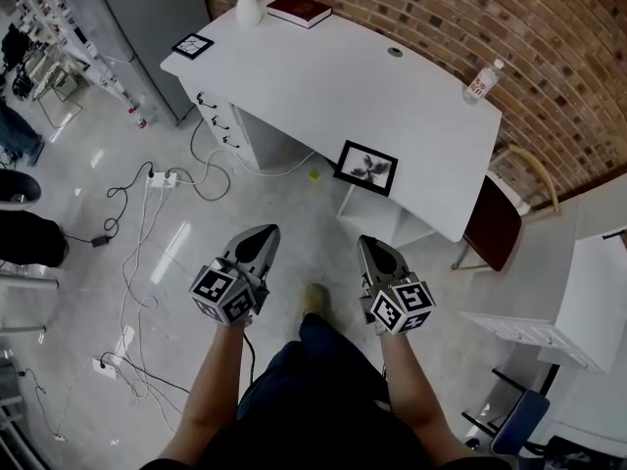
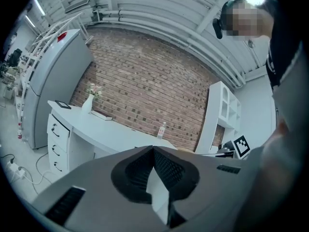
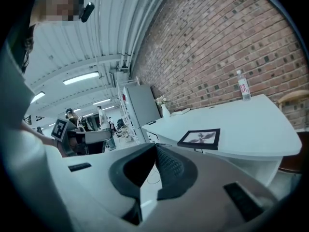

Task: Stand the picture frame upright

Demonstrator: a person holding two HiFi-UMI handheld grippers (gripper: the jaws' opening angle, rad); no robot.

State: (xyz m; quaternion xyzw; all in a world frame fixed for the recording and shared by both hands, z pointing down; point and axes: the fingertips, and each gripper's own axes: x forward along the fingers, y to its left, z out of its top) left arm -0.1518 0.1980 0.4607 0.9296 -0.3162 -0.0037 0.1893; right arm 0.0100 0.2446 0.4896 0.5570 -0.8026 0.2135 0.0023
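Left tongs (image 1: 263, 235) and right tongs (image 1: 370, 245) point forward; both closed.

My right gripper (image 3: 155, 146) is closed and empty; ahead, the picture frame (image 3: 200, 138) lies flat on the white counter (image 3: 251, 124).

A lab-like office, shown by a red brick wall (image 1: 549, 47), a long white curved surface (image 1: 323, 86) with drawers, a tall grey metal cabinet (image 1: 147, 18) and a white power strip with trailing cables (image 1: 157, 177) on the glossy pale floor (image 1: 78, 164).
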